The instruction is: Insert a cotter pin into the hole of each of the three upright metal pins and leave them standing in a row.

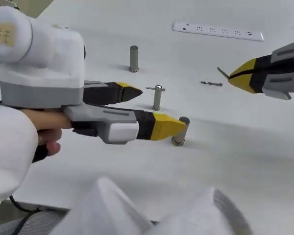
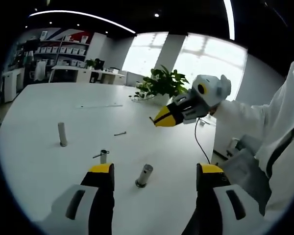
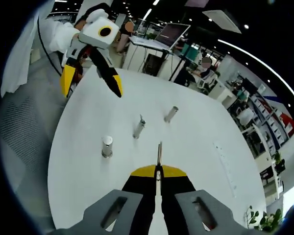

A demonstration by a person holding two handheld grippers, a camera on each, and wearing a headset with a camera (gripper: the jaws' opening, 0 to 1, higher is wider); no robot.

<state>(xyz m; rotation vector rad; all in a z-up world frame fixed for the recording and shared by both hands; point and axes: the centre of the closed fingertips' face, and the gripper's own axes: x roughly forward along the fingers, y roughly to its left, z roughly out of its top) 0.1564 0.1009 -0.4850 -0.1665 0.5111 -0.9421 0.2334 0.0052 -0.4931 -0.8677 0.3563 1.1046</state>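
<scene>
Left gripper [image 1: 161,108] and right gripper [image 1: 232,78]: I log grey bodies, black jaws, yellow tips. White sleeve [image 1: 5,147] at 8 o'clock in head view; black cable [image 1: 19,208] at 7 o'clock.

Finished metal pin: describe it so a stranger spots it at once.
On the white table, three upright pins stand in a row: far pin, middle pin, near pin. Take the middle one. It alone has a cotter pin through its top.
</scene>
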